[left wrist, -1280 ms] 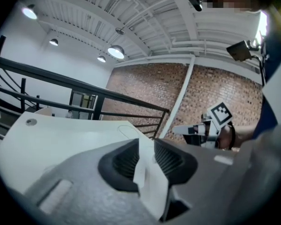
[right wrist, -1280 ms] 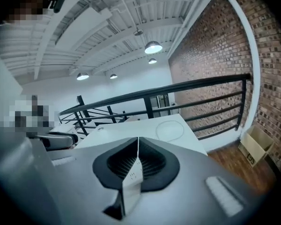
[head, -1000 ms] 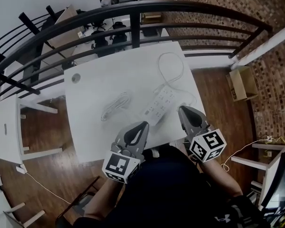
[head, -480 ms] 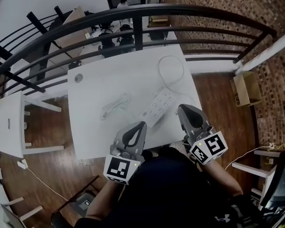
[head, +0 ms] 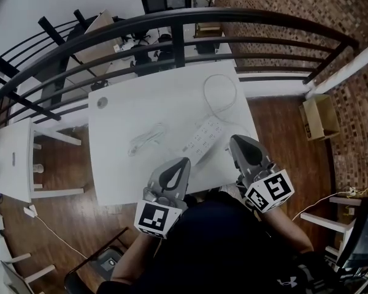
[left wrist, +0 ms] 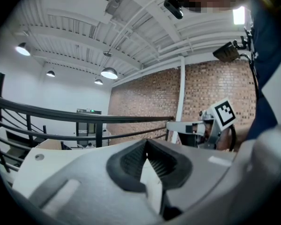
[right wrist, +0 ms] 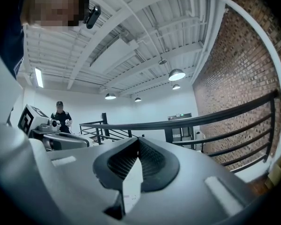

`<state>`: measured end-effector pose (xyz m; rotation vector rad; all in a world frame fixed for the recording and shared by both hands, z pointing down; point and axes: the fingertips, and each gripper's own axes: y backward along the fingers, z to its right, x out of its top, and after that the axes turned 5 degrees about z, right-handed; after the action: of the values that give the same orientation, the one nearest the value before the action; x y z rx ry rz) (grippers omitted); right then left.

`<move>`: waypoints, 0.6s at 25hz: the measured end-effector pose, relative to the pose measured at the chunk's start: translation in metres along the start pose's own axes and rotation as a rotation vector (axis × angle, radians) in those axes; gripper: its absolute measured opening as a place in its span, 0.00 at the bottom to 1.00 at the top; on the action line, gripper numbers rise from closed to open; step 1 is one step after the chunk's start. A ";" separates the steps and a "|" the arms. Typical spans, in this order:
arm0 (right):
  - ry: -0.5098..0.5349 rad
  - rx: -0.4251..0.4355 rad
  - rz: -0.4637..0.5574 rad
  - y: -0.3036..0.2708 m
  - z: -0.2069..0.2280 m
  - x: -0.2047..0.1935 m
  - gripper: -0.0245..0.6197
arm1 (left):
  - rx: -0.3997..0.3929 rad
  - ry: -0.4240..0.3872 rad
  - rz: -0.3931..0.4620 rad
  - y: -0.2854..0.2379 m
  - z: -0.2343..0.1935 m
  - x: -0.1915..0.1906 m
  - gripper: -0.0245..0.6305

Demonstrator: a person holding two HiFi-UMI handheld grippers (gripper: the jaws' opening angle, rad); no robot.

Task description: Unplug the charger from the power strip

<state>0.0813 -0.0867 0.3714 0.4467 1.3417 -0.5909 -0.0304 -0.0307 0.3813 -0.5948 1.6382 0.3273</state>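
Hovering over the near edge of the white rectangular counter point(head: 122, 115), the grey left tongs point(head: 179, 166) & grey right tongs point(head: 240, 147) are both pointing away from the person. Both are closed w/ nothing btwn the jaws. Each gripper view is showing black ribbed pads point(left wrist: 131, 161) point(right wrist: 117, 165) meeting at the tip.

The long white power strip point(head: 203, 141) is lying diagonally on the counter, just ahead of & btwn the two tongs, and neither is touching it. Its thin white cord point(head: 204, 90) is looping toward the far edge. The white charger w/ bundled cable point(head: 146, 141) is resting on the counter left of the strip, apart from it. Whether any plug is sitting in the strip is too small to tell. A small grey round disc point(head: 102, 102) is sitting near the far-left corner.

A black metal railing point(head: 172, 18) is curving beyond the counter, w/ a red brick wall point(head: 282, 5) at right. A brown cardboard box point(head: 322, 116) is standing on the wooden floor point(head: 276, 121). In the right gripper view a person in dark clothes point(right wrist: 61, 118) is standing far off.
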 end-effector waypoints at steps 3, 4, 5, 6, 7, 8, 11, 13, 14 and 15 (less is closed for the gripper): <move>0.012 -0.005 -0.008 0.001 0.003 -0.003 0.05 | 0.002 -0.003 0.014 -0.004 -0.001 -0.003 0.05; 0.015 -0.007 -0.012 0.002 0.004 -0.003 0.05 | 0.003 -0.003 0.019 -0.005 -0.001 -0.004 0.05; 0.016 -0.007 -0.015 0.002 0.005 -0.004 0.05 | 0.004 -0.005 0.023 -0.006 -0.001 -0.004 0.05; 0.016 -0.006 -0.016 0.003 0.006 -0.004 0.05 | 0.004 -0.006 0.024 -0.007 0.000 -0.005 0.05; 0.014 -0.005 -0.015 0.004 0.006 -0.004 0.05 | 0.002 -0.007 0.024 -0.008 0.001 -0.005 0.05; 0.012 -0.005 -0.015 0.005 0.007 -0.004 0.05 | 0.000 -0.009 0.023 -0.009 0.002 -0.006 0.05; 0.007 -0.008 -0.014 0.006 0.010 -0.005 0.05 | -0.005 -0.012 0.019 -0.012 0.004 -0.007 0.05; 0.005 -0.009 -0.015 0.006 0.012 -0.005 0.05 | -0.011 -0.007 0.004 -0.013 0.005 -0.007 0.05; 0.004 -0.009 -0.016 0.006 0.013 -0.005 0.05 | -0.015 -0.002 -0.009 -0.014 0.006 -0.006 0.05; 0.002 -0.009 -0.016 0.006 0.013 -0.005 0.05 | -0.018 0.001 -0.019 -0.015 0.007 -0.005 0.05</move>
<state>0.0945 -0.0900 0.3781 0.4293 1.3503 -0.5975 -0.0159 -0.0379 0.3867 -0.6241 1.6308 0.3282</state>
